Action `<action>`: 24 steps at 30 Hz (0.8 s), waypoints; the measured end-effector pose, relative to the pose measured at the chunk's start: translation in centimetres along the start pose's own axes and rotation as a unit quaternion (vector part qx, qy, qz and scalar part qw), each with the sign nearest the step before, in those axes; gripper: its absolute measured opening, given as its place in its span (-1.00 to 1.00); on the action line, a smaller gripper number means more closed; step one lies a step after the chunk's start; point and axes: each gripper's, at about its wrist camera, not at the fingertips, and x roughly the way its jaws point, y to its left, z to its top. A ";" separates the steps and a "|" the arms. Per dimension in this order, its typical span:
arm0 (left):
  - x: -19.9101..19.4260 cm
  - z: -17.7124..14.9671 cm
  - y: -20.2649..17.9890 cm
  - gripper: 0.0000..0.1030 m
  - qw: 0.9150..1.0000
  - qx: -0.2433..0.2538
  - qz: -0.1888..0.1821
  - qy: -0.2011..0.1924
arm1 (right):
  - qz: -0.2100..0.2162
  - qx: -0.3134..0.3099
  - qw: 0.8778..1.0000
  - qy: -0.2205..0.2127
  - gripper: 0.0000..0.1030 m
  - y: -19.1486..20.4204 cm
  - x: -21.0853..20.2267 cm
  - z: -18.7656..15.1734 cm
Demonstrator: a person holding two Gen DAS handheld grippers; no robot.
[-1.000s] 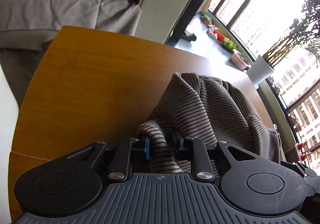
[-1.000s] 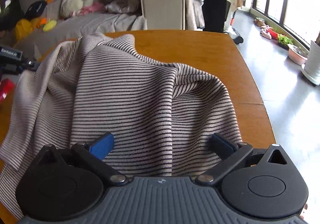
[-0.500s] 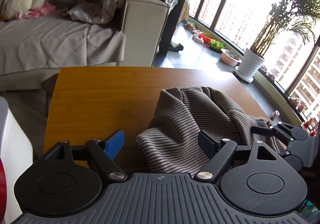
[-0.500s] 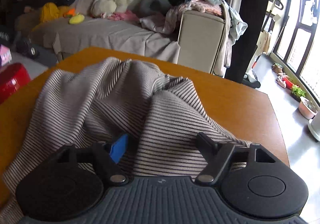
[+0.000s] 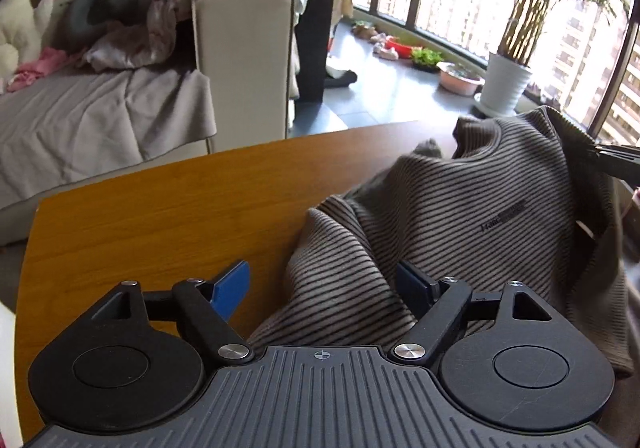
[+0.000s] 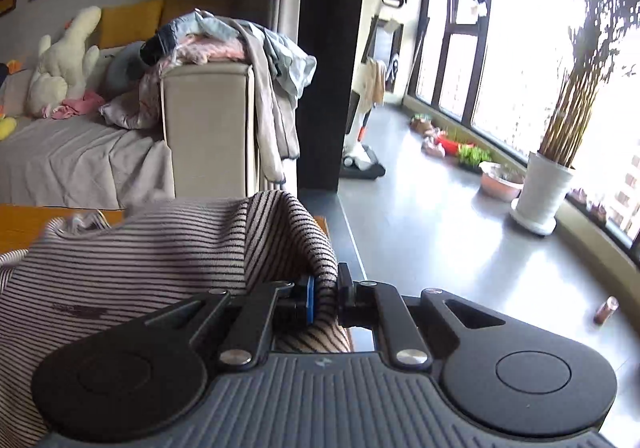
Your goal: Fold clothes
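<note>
Striped sweater (image 5: 472,232) sits bunched at the table's (image 5: 160,216) right edge, part lifted. Right gripper (image 6: 325,294) is clenched on a shoulder fold; left gripper (image 5: 324,284) is spread wide, holding nothing. Step looks like spreading out; next, left needs a matching edge.

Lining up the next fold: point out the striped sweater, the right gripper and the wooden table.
striped sweater (image 5: 472,216), left wrist view, chest panel near the small logo.
right gripper (image 6: 325,294), right wrist view, between the fingertips, shut on a sweater edge.
wooden table (image 5: 160,208), left wrist view, bare top.
</note>
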 end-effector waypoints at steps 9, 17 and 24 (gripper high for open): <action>2.0 -1.2 -0.3 -0.29 0.979 0.109 0.174 -0.017 | -0.003 0.020 1.000 0.019 -0.72 -0.2 2.4 -3.4; -3.1 -1.6 2.7 -0.25 0.971 0.045 0.227 -0.051 | 0.037 -0.014 0.999 0.015 -0.60 3.9 2.2 -2.9; -10.4 -2.8 2.1 0.45 0.985 -0.092 0.094 -0.109 | -0.025 -0.090 0.995 -0.028 0.05 1.4 -4.6 -2.5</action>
